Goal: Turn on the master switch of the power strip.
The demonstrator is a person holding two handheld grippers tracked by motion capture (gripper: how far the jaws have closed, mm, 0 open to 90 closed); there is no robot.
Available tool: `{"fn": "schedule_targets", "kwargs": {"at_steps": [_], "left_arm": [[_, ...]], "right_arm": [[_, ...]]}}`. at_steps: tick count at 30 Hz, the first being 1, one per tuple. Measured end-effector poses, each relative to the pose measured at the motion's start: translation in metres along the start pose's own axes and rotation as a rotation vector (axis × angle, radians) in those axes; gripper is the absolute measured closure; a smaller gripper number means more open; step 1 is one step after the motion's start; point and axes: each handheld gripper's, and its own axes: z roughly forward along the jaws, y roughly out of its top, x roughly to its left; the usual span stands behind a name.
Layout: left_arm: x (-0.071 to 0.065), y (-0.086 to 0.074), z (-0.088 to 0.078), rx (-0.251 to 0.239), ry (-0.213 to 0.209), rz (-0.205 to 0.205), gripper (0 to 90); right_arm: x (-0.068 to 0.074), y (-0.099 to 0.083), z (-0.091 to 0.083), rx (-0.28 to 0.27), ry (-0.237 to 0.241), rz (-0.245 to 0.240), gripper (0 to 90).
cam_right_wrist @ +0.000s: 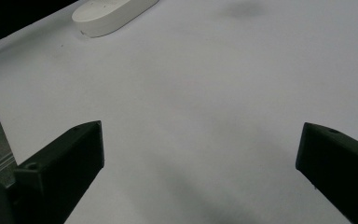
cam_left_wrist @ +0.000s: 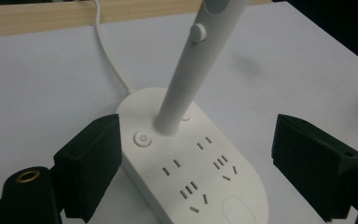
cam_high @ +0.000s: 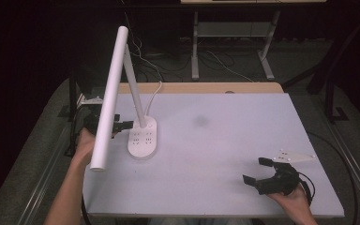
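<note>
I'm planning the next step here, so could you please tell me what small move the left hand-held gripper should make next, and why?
Probably ease the left hand-held gripper forward and onto the lamp base: its jaws stand open on either side of the base, and the power button lies just ahead.

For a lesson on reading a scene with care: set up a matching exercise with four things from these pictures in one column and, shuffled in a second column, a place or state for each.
Things:
1. lamp base
2. lamp cable
3. left tongs
4. right tongs

Places or states:
A. open over bare table top, near the front right corner
B. runs from the base toward the table's far wooden edge
C. open, one jaw on each side of the base
D. white oval with sockets and a power button, on the table's left part

Pairs: 1-D, 2-B, 3-C, 4-A
</note>
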Motion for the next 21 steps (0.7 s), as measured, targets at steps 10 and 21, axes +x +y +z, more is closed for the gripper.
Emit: {"fn": "schedule_targets", "kwargs": {"at_steps": [10,21], "left_arm": [[0.010,0.003,0.003,0.003,0.032,-0.023,25.5],[0.021,0.001,0.009,-0.024,0.045,-0.051,49.7]], "right_arm": [[0.000,0.000,0.000,0.003,-0.001,0.002,0.4],[0.000,0.000,0.000,0.006,-0.003,0.003,0.4]]}}
